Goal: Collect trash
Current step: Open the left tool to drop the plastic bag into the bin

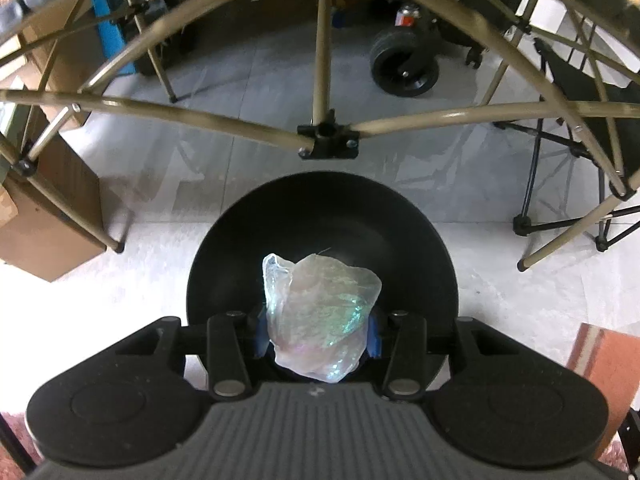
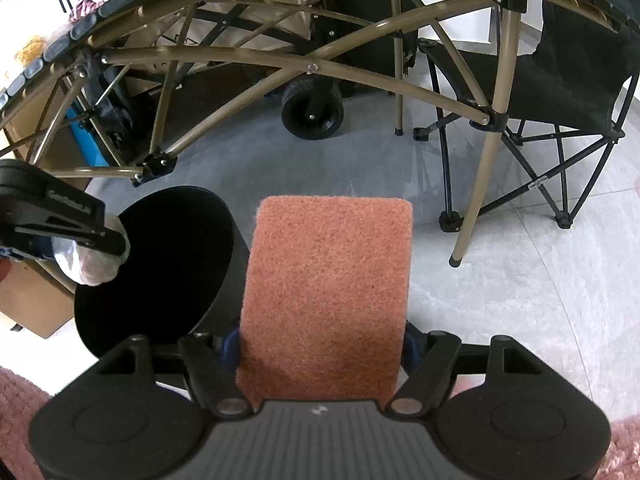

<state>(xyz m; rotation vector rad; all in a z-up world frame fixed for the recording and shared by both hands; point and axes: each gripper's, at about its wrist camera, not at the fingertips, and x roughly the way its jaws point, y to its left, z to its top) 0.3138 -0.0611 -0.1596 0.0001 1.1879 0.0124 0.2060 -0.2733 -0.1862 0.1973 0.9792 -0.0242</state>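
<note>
- My left gripper [image 1: 316, 330] points steeply down, its blue-padded fingers [image 1: 259, 336] pinched on a crumpled, clear iridescent plastic wrapper [image 1: 320, 312].
- That wrapper hangs directly over the open mouth of the round black trash bin [image 1: 248, 264] standing on the pale tiled floor [image 1: 140, 292]; I cannot tell whether it touches the rim.
- From the right wrist camera I see the left gripper [image 2: 86, 250] coming in from the left edge, the wrapper [image 2: 94, 268] bulging under its tip at the bin's [image 2: 224, 292] near-left rim.
- My right gripper [image 2: 320, 350] is also angled down at the floor, clamped around a rectangular rust-orange scouring pad [image 2: 328, 296] that sticks straight forward between the fingers.
- The pad sits just right of the bin, overlapping its side wall in my view, and is not over the opening.
- Past the bin, the tan metal frame of a folding table [image 1: 324, 136] arches overhead.
- Farther back are a black rubber cart wheel [image 2: 312, 110] and a black folding camp chair [image 2: 560, 80]; cardboard boxes [image 1: 52, 216] stand to the left.
</note>
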